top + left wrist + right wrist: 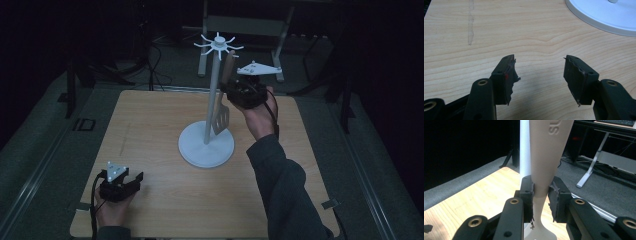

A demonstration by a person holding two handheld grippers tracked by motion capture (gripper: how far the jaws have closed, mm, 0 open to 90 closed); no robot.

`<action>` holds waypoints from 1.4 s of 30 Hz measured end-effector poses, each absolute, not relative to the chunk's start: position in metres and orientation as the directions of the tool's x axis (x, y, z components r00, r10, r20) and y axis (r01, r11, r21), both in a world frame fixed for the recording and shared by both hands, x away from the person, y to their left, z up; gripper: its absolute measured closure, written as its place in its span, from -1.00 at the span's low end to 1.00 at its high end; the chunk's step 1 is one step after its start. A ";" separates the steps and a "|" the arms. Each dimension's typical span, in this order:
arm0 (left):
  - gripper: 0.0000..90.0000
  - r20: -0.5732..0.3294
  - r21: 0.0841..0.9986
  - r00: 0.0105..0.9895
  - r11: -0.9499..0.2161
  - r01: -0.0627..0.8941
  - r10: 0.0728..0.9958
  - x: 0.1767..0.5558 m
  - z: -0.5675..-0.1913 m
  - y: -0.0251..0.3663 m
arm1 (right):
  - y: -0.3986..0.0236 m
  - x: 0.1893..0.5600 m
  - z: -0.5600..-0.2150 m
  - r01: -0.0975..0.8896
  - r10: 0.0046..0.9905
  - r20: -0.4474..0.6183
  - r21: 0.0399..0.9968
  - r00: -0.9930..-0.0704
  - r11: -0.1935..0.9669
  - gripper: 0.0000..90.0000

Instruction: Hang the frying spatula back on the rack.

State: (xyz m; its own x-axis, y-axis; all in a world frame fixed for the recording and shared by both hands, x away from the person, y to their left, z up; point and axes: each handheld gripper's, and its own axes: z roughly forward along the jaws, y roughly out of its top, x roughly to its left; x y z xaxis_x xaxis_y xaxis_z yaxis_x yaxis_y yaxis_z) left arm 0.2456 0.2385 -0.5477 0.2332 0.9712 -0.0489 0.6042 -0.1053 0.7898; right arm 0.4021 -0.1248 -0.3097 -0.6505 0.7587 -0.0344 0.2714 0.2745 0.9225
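A white hanging stand (214,80) with a round base (192,150) and a ring of hooks at its top (218,44) stands mid-table. A beige slotted spatula (221,116) hangs upright beside the pole, handle up near the hooks. My right gripper (239,92) is shut on its handle; in the right gripper view both pads (554,195) press the spatula's neck (544,170), the white pole (524,147) just behind. My left gripper (131,181) rests open near the table's front left, nothing between its jaws (540,75).
The wooden table (150,130) is ringed by grey padding. Beyond its far edge stand a metal desk frame (245,25) and cables on the floor (155,70). The stand's base edge (599,20) lies ahead of the left gripper.
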 end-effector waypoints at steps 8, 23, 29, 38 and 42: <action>-0.05 -0.049 0.790 0.233 -0.105 0.605 0.971 0.246 -0.548 0.239 | -0.124 0.404 -0.310 0.274 0.761 -0.035 0.921 -0.648 0.276 0.66; -0.05 -0.049 0.789 0.233 -0.105 0.605 0.971 0.246 -0.548 0.239 | -0.120 0.406 -0.312 0.278 0.760 -0.033 0.920 -0.650 0.277 0.65; -0.05 -0.049 0.789 0.234 -0.106 0.605 0.971 0.246 -0.548 0.238 | -0.121 0.407 -0.312 0.279 0.759 -0.030 0.920 -0.650 0.275 0.65; -0.05 -0.049 0.789 0.233 -0.105 0.605 0.971 0.246 -0.548 0.238 | -0.123 0.406 -0.313 0.278 0.763 -0.029 0.922 -0.646 0.271 0.57; -0.05 -0.049 0.791 0.231 -0.104 0.604 0.972 0.245 -0.548 0.239 | -0.126 0.405 -0.314 0.270 0.762 -0.036 0.924 -0.646 0.272 0.43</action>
